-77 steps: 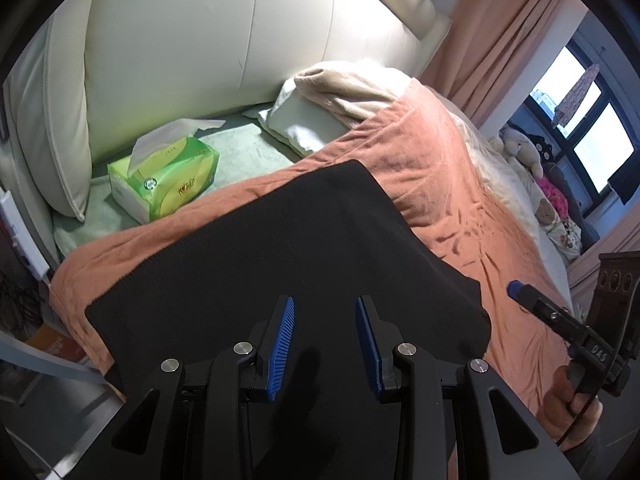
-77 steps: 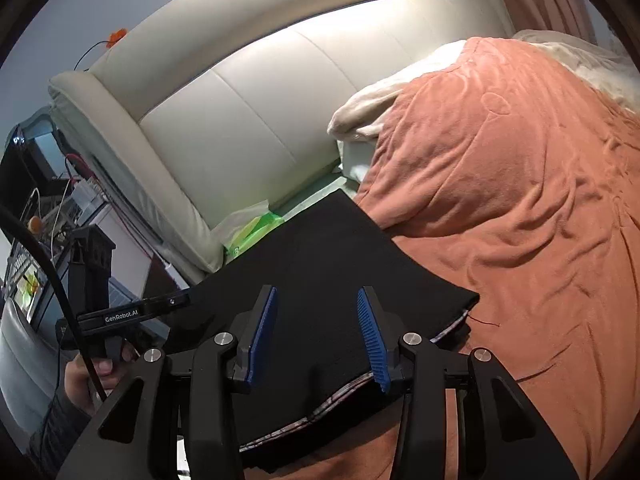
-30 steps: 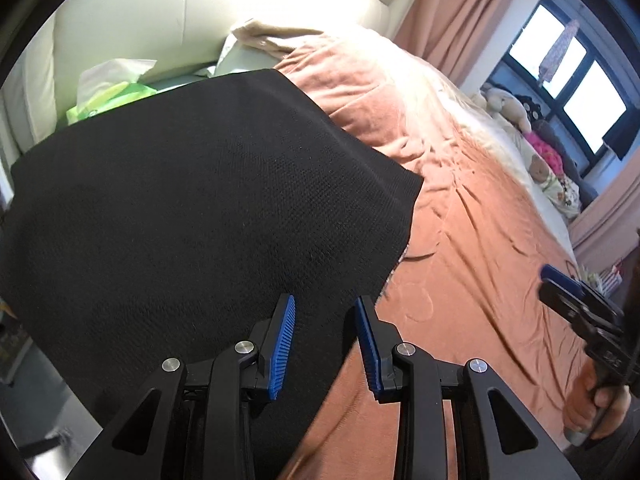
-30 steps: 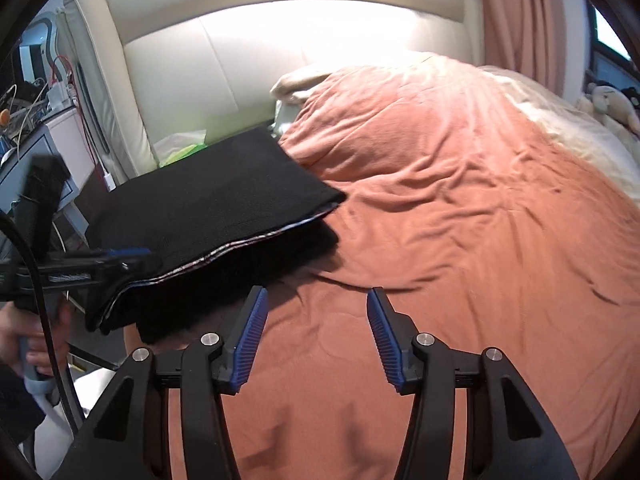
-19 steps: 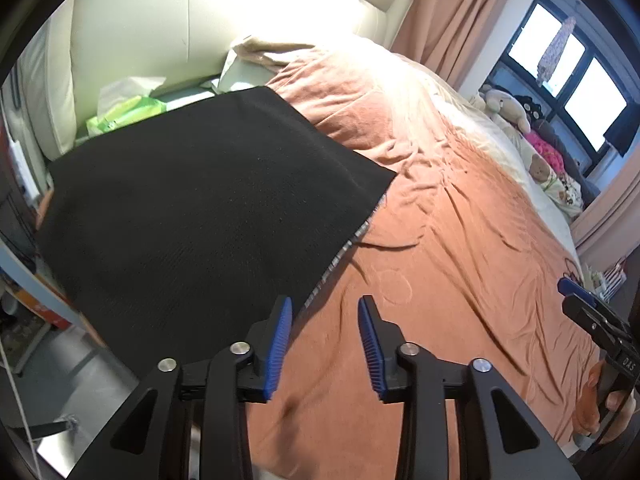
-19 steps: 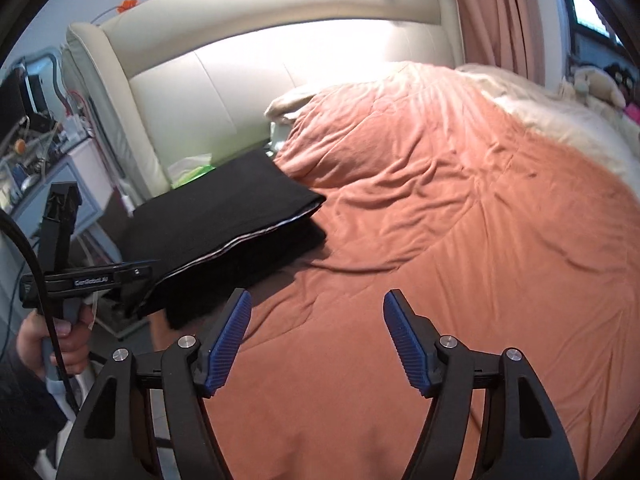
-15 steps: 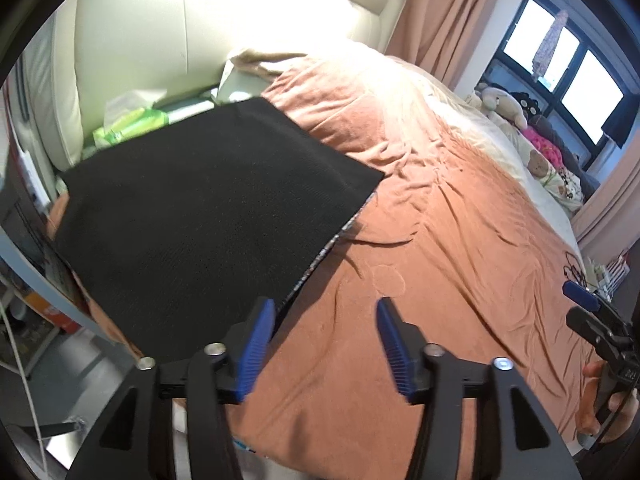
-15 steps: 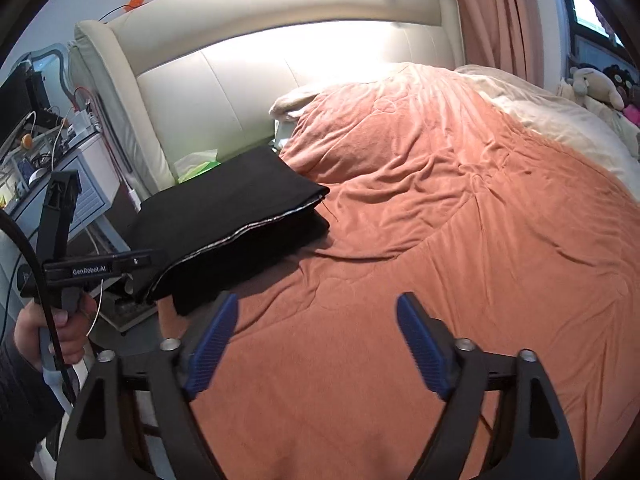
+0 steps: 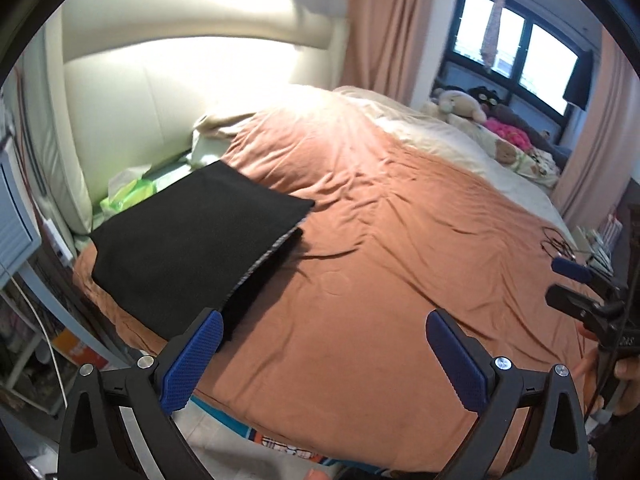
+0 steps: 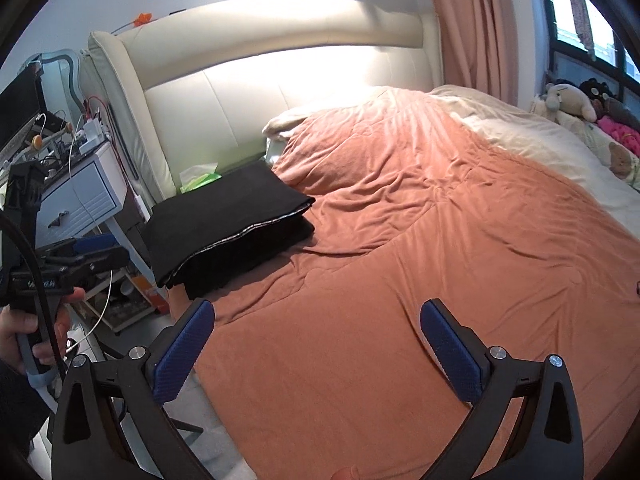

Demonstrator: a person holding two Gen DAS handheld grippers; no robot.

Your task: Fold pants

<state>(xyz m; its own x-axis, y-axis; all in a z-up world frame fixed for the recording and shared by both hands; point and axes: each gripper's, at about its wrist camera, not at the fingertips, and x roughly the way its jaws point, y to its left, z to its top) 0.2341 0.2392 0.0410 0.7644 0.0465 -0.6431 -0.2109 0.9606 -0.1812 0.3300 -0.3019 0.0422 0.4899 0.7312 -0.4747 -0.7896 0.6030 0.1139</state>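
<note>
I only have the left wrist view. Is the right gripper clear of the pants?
Observer: Yes. The right gripper is open over the orange blanket. Its jaws have just been opening, with nothing between the fingers.
Operator: And my left gripper, seen from there?
Observer: The left gripper hangs off the bed's edge, apart from the folded pants. Its jaws have just been opening too, and they are empty.
Operator: Anything beside it?
Observer: A white nightstand with wires on top.
</note>
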